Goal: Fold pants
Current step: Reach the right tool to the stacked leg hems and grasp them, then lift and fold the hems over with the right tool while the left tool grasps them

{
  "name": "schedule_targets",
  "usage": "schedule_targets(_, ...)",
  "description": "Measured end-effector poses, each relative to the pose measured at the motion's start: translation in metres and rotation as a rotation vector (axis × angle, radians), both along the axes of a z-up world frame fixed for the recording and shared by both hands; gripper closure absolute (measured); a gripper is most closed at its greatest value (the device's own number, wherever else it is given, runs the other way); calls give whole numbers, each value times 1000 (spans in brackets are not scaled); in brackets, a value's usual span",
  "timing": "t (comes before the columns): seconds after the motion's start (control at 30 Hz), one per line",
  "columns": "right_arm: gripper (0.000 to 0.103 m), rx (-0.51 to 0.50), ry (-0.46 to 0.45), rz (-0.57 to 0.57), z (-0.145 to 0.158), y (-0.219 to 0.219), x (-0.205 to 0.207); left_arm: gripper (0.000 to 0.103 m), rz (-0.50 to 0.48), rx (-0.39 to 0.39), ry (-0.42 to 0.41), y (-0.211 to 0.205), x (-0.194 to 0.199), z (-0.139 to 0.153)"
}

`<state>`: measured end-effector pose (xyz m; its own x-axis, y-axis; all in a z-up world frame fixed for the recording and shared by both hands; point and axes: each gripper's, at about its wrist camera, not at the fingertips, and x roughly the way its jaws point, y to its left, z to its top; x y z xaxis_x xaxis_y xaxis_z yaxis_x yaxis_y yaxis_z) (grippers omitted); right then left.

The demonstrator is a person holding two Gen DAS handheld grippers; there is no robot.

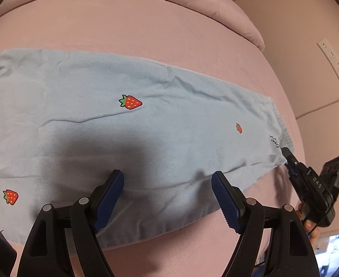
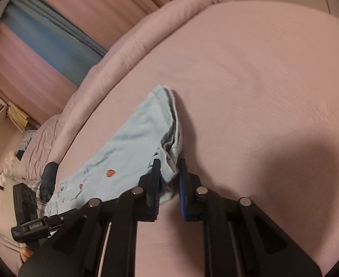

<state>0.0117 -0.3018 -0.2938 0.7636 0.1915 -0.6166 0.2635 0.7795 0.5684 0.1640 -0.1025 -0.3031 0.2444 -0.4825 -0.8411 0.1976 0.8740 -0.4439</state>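
Observation:
Light blue pants (image 1: 146, 127) printed with strawberries lie flat across a pink bed sheet (image 1: 169, 30), running left to right in the left wrist view. My left gripper (image 1: 167, 184) stands open over their near edge, its blue pads (image 1: 110, 191) wide apart with only flat cloth below them. At the right end, my right gripper (image 1: 287, 155) meets the corner of the pants. The right wrist view shows that gripper (image 2: 168, 165) shut on a bunched fold of the pants (image 2: 128, 147), whose far layers lift slightly off the sheet.
A folded pink duvet (image 1: 215, 7) borders the far side of the bed. A power strip (image 1: 335, 67) hangs on the wall at right. A dark rolled item (image 2: 49, 177) lies beyond the pants, by a curtain (image 2: 54, 34) and stacked books (image 2: 17, 115).

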Motion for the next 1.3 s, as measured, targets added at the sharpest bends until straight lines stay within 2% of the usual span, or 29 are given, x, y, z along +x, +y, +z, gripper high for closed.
schedule_targets(0.2,89,-138,-71,83,37,39,2,23,-52,-2,-26,0,-3,-1)
schedule_targets(0.3,89,-183,-95,125,51,55,3,23,-47,-40,-25,8,-4,0)
schedule_targets(0.43,89,-218,-127,167,64,68,3,23,20,-170,25,33,1,1)
schedule_targets(0.7,89,-284,-164,273,84,102,15,23,90,-355,-29,84,-8,32)
schedule_targets(0.87,89,-342,-149,413,76,155,32,22,138,-457,-36,120,-16,38)
schedule_targets(1.0,89,-402,-120,531,60,202,41,22,193,-503,-14,141,-17,27)
schedule_targets(1.17,89,-467,-98,684,37,258,46,22,276,-554,51,164,-7,-2)
schedule_targets(1.23,89,-523,-89,734,27,282,48,22,294,-594,71,169,-3,-7)
schedule_targets(1.3,90,-561,-82,759,21,297,51,22,287,-595,60,172,1,-5)
